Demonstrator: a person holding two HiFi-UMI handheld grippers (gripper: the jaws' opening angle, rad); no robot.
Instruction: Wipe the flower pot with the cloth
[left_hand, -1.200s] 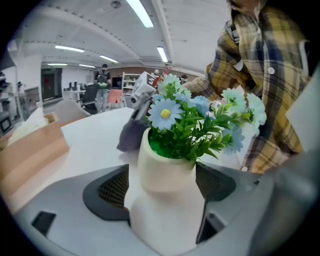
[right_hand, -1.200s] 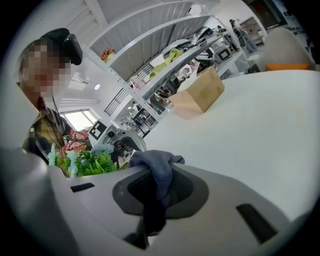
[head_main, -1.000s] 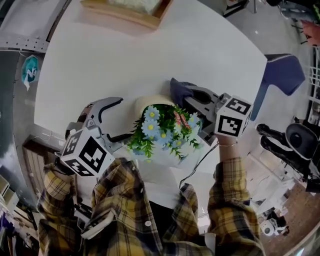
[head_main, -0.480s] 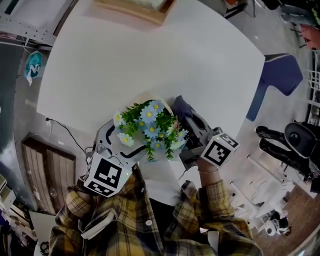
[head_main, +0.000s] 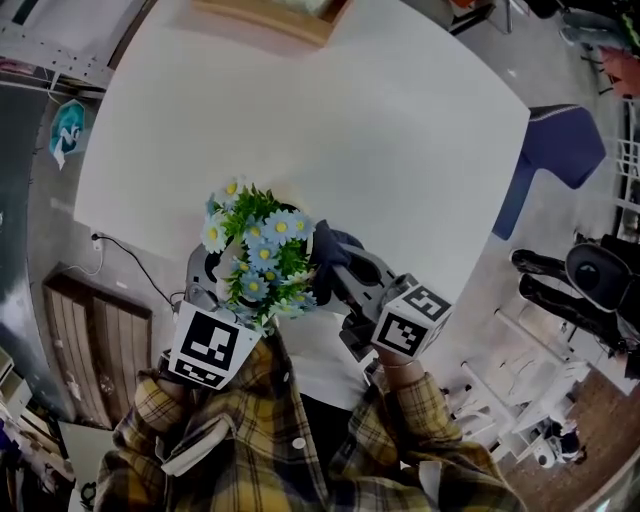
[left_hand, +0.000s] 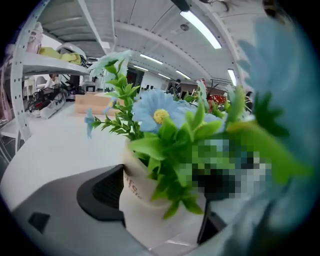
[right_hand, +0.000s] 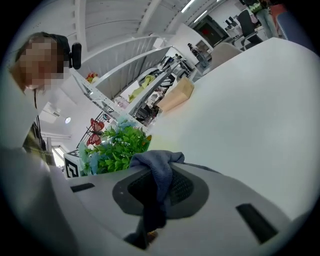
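Note:
A cream flower pot with blue and white artificial flowers is held between the jaws of my left gripper, which is shut on it. In the head view the flowers hide the pot and most of that gripper; it sits over the near edge of the white table, tilted. My right gripper is just right of the flowers and is shut on a blue-grey cloth. The cloth bunches over the jaw tips close beside the foliage; I cannot tell whether it touches the pot.
A wooden tray lies at the table's far edge. A blue chair stands to the right of the table, with black equipment on the floor below it. A cable runs along the table's left edge.
The left gripper has closed on the pot and brought it left and nearer to the person. The right gripper with the cloth has followed leftward and stays beside the flowers.

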